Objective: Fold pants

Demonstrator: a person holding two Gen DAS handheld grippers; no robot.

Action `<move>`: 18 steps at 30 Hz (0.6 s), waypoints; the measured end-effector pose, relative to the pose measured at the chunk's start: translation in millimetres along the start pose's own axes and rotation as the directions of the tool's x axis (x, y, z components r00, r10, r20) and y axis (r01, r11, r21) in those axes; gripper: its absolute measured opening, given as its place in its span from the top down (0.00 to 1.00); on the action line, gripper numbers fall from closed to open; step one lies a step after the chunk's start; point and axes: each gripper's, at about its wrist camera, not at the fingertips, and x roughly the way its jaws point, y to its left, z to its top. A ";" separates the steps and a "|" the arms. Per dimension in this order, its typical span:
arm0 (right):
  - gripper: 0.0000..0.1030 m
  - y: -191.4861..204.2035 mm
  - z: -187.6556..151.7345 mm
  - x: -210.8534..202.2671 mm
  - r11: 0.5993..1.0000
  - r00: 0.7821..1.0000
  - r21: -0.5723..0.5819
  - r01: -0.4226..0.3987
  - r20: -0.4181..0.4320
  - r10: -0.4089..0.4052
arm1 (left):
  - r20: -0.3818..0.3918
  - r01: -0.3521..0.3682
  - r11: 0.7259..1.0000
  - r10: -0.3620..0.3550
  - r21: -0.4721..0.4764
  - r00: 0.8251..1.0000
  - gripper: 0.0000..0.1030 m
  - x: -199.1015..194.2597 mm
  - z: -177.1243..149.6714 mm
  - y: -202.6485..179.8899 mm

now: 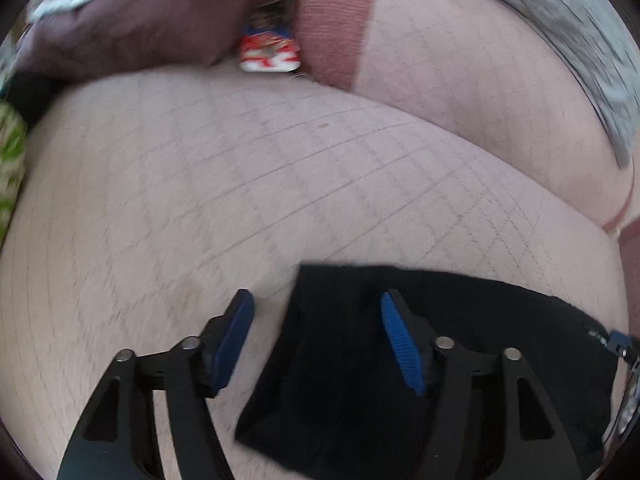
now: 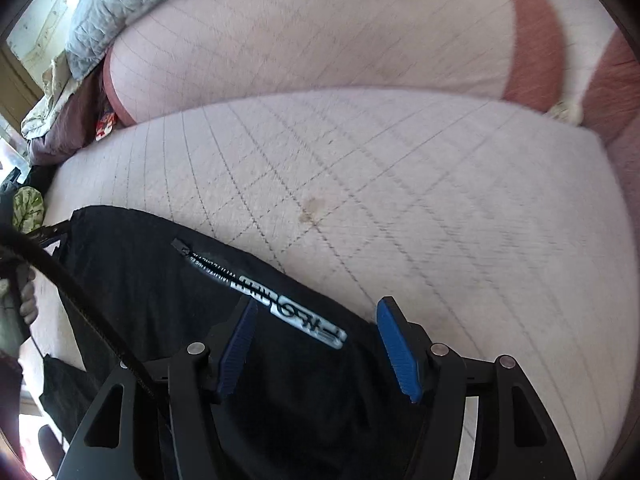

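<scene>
Black pants (image 1: 460, 344) lie on a pale quilted sofa seat (image 1: 240, 184). In the left wrist view they fill the lower right. My left gripper (image 1: 316, 340) is open, hovering over the pants' left edge, holding nothing. In the right wrist view the pants (image 2: 160, 292) lie at lower left, with a zipper pocket and a white logo patch (image 2: 304, 316). My right gripper (image 2: 316, 344) is open above the pants' right end, near the logo, holding nothing. The other gripper's tip shows at the right edge of the left wrist view (image 1: 618, 344).
The sofa backrest (image 2: 320, 40) rises behind the seat with reddish-brown trim (image 1: 336, 20). A red and white packet (image 1: 270, 52) sits in the gap by a dark purple cushion (image 1: 140, 20). A grey quilted blanket (image 2: 120, 12) lies over the backrest. A green leafy item (image 2: 28, 208) is at the seat's left.
</scene>
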 end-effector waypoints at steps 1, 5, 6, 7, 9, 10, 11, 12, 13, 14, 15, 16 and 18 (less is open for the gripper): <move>0.33 1.0 1.8 5.5 1.000 1.000 -0.006 -0.015 -0.014 0.015 | -0.017 0.028 0.999 -0.028 0.042 0.999 0.34 4.2 2.0 -9.8; 0.33 14.6 2.0 14.7 0.996 1.000 -0.088 0.003 -0.013 -0.004 | -0.008 -0.046 0.979 0.048 0.198 0.999 0.70 8.2 -4.5 -40.9; 0.48 17.6 0.7 15.3 0.994 1.000 -0.107 0.018 -0.011 -0.019 | -0.011 -0.017 0.977 0.019 0.215 1.000 0.85 4.4 -6.6 -45.3; 0.64 20.5 0.2 15.7 0.991 0.999 -0.127 0.036 -0.009 -0.037 | -0.019 -0.010 0.977 0.014 0.215 1.000 0.87 1.9 -6.3 -47.8; 0.88 19.8 -1.0 9.6 0.991 0.999 -0.121 0.051 0.002 -0.051 | 0.003 -0.041 0.974 0.042 0.224 0.999 0.88 -4.4 -6.7 -52.4; 0.90 17.1 -0.6 5.5 0.993 0.999 -0.104 0.050 0.005 -0.049 | 0.014 -0.046 0.973 0.043 0.224 0.999 0.88 -8.8 -7.5 -54.0; 0.91 16.1 -1.9 -1.6 0.996 0.999 -0.084 0.042 0.023 -0.040 | 0.029 -0.042 0.975 0.037 0.217 0.999 0.88 -16.8 -9.3 -54.8; 0.92 17.3 -5.0 -7.0 0.996 0.999 -0.077 0.043 0.035 -0.040 | 0.039 -0.034 0.978 0.027 0.206 0.999 0.88 -24.7 -12.1 -54.5; 0.93 21.2 -9.0 -14.1 0.996 0.998 -0.077 0.048 0.049 -0.044 | 0.050 -0.023 0.981 0.013 0.193 0.999 0.88 -33.7 -13.5 -53.5; 0.93 24.9 -13.0 -20.1 0.995 0.997 -0.081 0.054 0.059 -0.049 | 0.069 -0.015 0.982 0.002 0.187 0.998 0.88 -45.4 -16.7 -53.6; 0.93 30.0 -17.4 -26.8 0.994 0.996 -0.088 0.061 0.070 -0.055 | 0.093 -0.012 0.982 -0.006 0.186 0.996 0.88 -59.2 -20.8 -54.4; 0.93 37.6 -23.8 -37.3 0.993 0.994 -0.100 0.069 0.090 -0.060 | 0.114 -0.007 0.983 -0.015 0.186 0.993 0.88 -72.8 -24.7 -55.4; 0.94 48.8 -35.0 -54.8 0.992 0.992 -0.109 0.067 0.114 -0.054 | 0.147 0.004 0.983 -0.032 0.182 0.989 0.88 -97.2 -35.7 -53.0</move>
